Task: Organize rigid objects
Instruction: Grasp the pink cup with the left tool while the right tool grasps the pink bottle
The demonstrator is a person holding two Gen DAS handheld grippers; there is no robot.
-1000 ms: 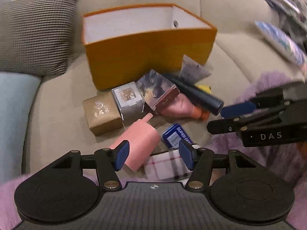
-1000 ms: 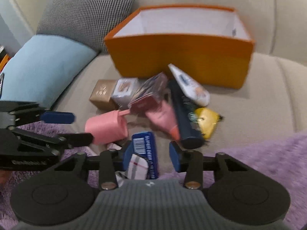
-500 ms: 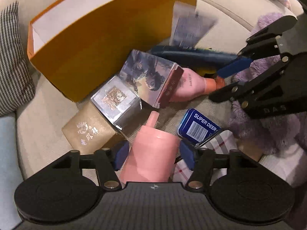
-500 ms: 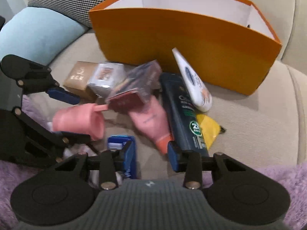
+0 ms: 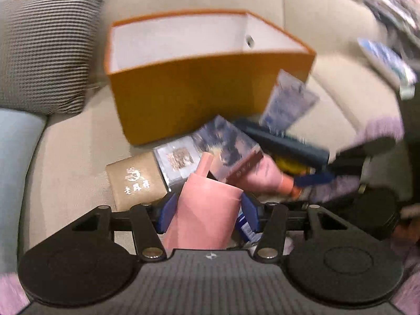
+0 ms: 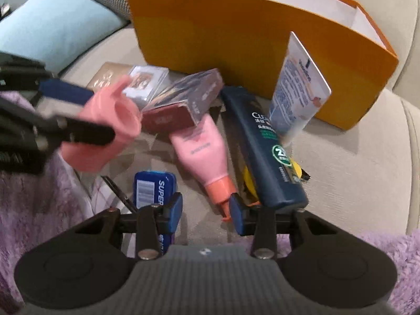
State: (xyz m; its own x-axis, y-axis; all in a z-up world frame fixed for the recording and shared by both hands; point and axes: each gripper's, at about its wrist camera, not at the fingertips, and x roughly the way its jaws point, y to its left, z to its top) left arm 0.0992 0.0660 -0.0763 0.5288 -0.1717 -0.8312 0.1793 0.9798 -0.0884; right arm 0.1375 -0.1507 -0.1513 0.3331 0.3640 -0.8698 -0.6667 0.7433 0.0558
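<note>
My left gripper [image 5: 208, 210] has a pink spouted cup [image 5: 204, 225] between its blue pads; the jaws are closing and both pads touch its sides. In the right wrist view the pink cup [image 6: 105, 120] hangs above the sofa in that gripper. My right gripper [image 6: 206, 211] stands open with nothing between its fingers, low over the sofa by the cap of a pink bottle [image 6: 202, 147]. An orange box [image 5: 204, 92] stands open behind the pile. A dark shampoo bottle [image 6: 265, 144], a white tube [image 6: 296, 86] leaning on the box, and a blue tin [image 6: 153, 186] lie nearby.
A brown box [image 5: 134, 181], a clear case [image 6: 147, 78] and a dark card box [image 6: 183, 99] lie before the orange box. A striped pillow [image 5: 44, 47] and light blue cushion [image 6: 52, 23] sit left. A purple fuzzy blanket [image 6: 39, 197] covers the near edge.
The left gripper came around the pink cup, narrowed onto it and raised it off the sofa. The right gripper sank closer to the pile.
</note>
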